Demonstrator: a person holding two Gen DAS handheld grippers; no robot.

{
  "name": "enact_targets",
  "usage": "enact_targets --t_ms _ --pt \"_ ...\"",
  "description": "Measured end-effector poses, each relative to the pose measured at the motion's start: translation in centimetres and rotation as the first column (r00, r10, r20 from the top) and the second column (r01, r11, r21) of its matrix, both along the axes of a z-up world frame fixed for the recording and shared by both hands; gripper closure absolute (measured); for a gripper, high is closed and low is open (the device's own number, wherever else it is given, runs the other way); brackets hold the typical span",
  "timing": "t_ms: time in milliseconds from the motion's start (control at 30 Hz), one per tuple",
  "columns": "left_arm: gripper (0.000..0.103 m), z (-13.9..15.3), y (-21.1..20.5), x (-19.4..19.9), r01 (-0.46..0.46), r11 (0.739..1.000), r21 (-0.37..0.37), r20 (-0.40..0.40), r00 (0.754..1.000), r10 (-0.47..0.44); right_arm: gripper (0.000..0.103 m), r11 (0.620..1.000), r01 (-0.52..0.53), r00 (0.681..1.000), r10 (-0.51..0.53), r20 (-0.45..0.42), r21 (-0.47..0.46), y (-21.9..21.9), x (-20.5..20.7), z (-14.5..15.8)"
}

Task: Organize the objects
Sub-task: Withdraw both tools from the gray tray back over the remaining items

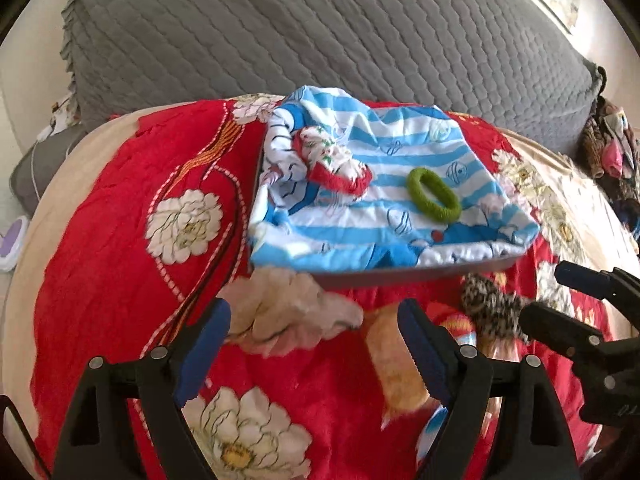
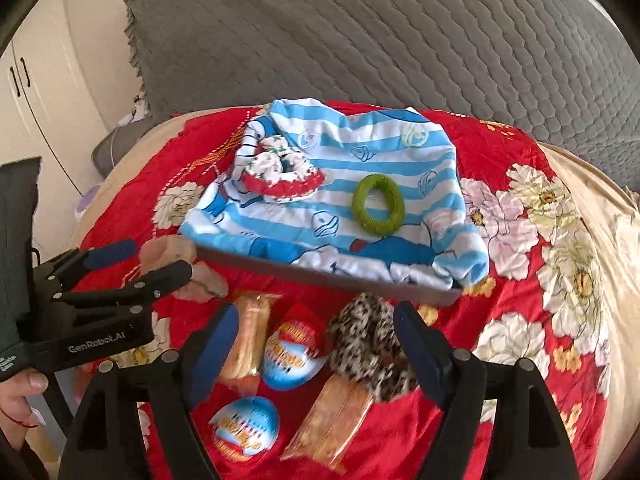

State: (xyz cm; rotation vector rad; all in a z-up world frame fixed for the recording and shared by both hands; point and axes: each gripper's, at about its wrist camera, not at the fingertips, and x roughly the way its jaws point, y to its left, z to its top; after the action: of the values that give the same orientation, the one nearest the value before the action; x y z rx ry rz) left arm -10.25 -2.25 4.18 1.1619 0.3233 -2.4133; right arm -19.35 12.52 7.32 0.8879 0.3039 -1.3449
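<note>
A tray [image 1: 400, 277] [image 2: 320, 276] draped with a blue-striped cloth [image 1: 400, 168] [image 2: 360, 152] lies on the red floral blanket. On the cloth rest a green hair ring [image 1: 434, 196] [image 2: 378, 204] and a red-and-white scrunchie [image 1: 332, 164] [image 2: 284, 176]. My left gripper [image 1: 314, 320] [image 2: 154, 260] is open over a pale pink scrunchie [image 1: 288, 312] [image 2: 204, 284] in front of the tray, its pads clear of it. My right gripper [image 2: 316, 320] [image 1: 550, 294] is open above a leopard scrunchie [image 2: 368, 340] [image 1: 492, 308], which lies by its right finger.
Two orange snack packets [image 2: 248, 336] [image 2: 336, 420] and two red-and-blue egg-shaped packs [image 2: 294, 352] [image 2: 244, 428] lie near the front. A grey quilted cover [image 1: 320, 32] fills the back. Clothes [image 1: 612, 152] are piled at the right; a white cabinet [image 2: 40, 80] stands left.
</note>
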Motion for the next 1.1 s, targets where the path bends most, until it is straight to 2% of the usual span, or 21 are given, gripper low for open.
enact_targets --t_ms 133,267,533,900,1100 --pt "0.017 -0.1 0.5 1.2 0.007 1.0 -0.026 0.01 1.0 -0.006 0.024 1.0 -0.018 1.0 0.018 -0.022 0.008 1.2 1.0 -0.1" --pt "0.017 0.0 0.6 2.3 -0.006 1.0 -0.001 -0.004 1.0 0.005 0.024 1.0 -0.017 1.0 0.017 -0.021 0.016 2.1 1.5 -0.4" --pt "0.017 -0.3 1.0 3.2 -0.007 1.0 -0.03 0.009 1.0 0.007 0.024 0.999 -0.022 0.998 0.023 -0.053 0.033 3.2 2.3 -1.2" --pt "0.017 -2.2 1.0 3.7 -0.009 1.0 -0.014 0.031 0.999 0.01 0.024 0.997 -0.014 0.998 0.019 -0.061 0.073 3.8 1.5 -3.2" --pt "0.017 -3.5 2.4 4.5 -0.006 1.0 0.02 0.05 0.999 0.005 0.024 0.99 -0.011 0.999 0.017 -0.045 0.143 4.5 1.7 -5.1"
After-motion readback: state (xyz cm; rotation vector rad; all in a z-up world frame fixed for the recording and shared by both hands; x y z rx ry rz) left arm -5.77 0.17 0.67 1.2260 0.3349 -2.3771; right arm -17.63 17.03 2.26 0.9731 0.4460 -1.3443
